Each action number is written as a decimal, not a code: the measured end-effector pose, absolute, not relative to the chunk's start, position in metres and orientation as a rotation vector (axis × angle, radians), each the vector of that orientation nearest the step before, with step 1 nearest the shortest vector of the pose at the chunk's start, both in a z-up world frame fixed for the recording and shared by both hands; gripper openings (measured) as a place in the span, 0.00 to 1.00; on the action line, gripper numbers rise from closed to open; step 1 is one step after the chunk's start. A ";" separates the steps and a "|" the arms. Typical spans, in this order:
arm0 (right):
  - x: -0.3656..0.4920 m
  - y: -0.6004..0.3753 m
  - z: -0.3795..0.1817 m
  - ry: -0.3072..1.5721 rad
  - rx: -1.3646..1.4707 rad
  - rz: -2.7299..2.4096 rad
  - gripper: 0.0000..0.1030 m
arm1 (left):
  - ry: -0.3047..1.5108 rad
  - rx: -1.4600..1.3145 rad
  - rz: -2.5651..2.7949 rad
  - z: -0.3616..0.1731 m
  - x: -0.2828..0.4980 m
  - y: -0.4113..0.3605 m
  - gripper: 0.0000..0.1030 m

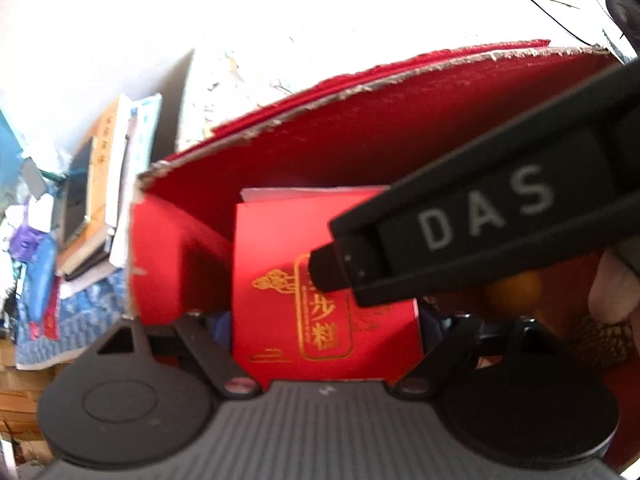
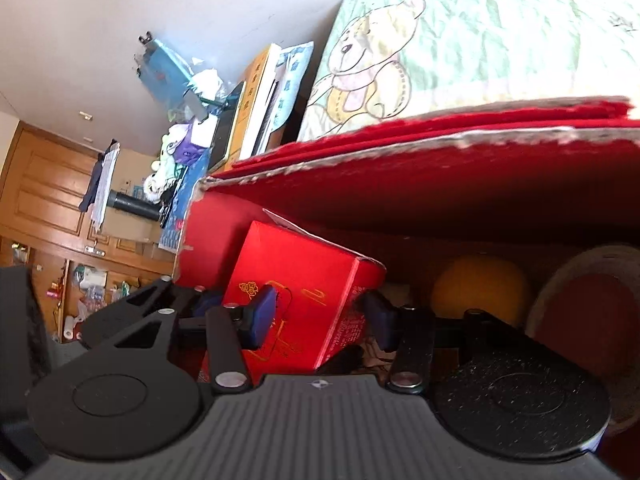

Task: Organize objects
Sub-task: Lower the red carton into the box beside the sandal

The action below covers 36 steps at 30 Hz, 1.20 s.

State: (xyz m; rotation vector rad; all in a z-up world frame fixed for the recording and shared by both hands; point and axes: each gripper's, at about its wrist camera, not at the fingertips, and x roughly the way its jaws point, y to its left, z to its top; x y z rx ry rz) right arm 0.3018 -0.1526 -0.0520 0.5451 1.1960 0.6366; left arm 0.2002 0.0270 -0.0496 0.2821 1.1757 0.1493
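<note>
A small red box with gold characters [image 1: 320, 280] stands inside a large red carton [image 1: 400, 120]. My left gripper [image 1: 324, 320] is shut on the small red box, one blue pad on each side. In the left wrist view the right gripper's black finger marked DAS [image 1: 480, 224] crosses in front of the box. In the right wrist view my right gripper [image 2: 320, 316] straddles the same small red box [image 2: 300, 280]; its blue pads [image 2: 262, 316] stand apart, with a gap on the right side.
An orange fruit [image 2: 480, 288] and a round tan lid or bowl [image 2: 580, 304] lie inside the carton [image 2: 440, 176] at the right. Stacked books [image 1: 104, 184] and clutter stand left of the carton. A bear-print cloth [image 2: 440, 48] lies behind it.
</note>
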 end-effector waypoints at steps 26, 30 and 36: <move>0.301 -0.149 -0.048 1.158 0.429 0.490 0.45 | 1.102 0.259 0.107 -0.038 0.173 0.035 0.88; 0.305 -0.147 -0.059 1.213 0.410 0.473 0.34 | 1.101 0.258 0.092 -0.040 0.175 0.035 0.88; 0.311 -0.125 -0.076 1.281 0.359 0.505 0.18 | 1.091 0.247 0.083 -0.039 0.175 0.035 0.88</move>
